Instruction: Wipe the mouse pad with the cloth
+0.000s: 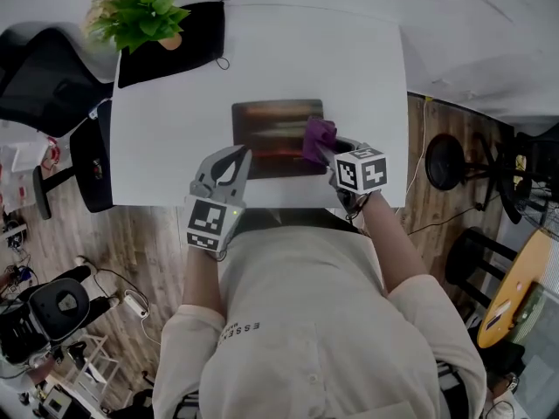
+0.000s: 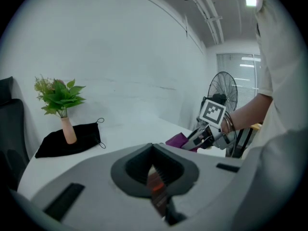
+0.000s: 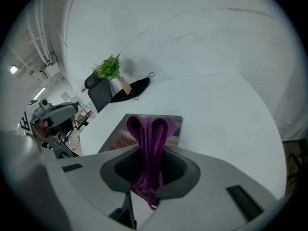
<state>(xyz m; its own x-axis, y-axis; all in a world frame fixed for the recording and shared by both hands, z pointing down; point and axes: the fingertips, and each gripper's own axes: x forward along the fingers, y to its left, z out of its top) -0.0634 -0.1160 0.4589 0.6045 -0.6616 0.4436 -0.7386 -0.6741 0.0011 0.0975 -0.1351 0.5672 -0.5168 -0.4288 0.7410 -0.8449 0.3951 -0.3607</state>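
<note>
The mouse pad [image 1: 275,133] lies flat around the middle of the white bench [image 1: 175,147], a bit toward the near edge, and it's dark with a reddish streaky print. The purple cloth [image 1: 319,136] sits on the pad's 3 o'clock edge, bunched up in a folded hump. The right gripper [image 1: 321,151] has it: in the right gripper view the jaws are clamped on the cloth [image 3: 149,148], which loops up out of the front and hangs down between them, with the pad [image 3: 174,125] just past it.

The left gripper [image 1: 240,157] comes in at the pad's 7 o'clock corner. In the left gripper view its jaws look pinched together on a thin reddish strip, which seems to be the pad's edge [image 2: 155,183]. The same view shows the right gripper [image 2: 195,141] with the cloth off at 2 o'clock.

Further out, at the bench's 11 o'clock corner, a green plant [image 1: 140,16] in a small pinkish vase stands on a black fabric pouch [image 1: 188,46]. A black chair [image 1: 44,85] is off the bench at 9 o'clock. A standing fan [image 2: 222,88] shows behind the right gripper in the left gripper view.
</note>
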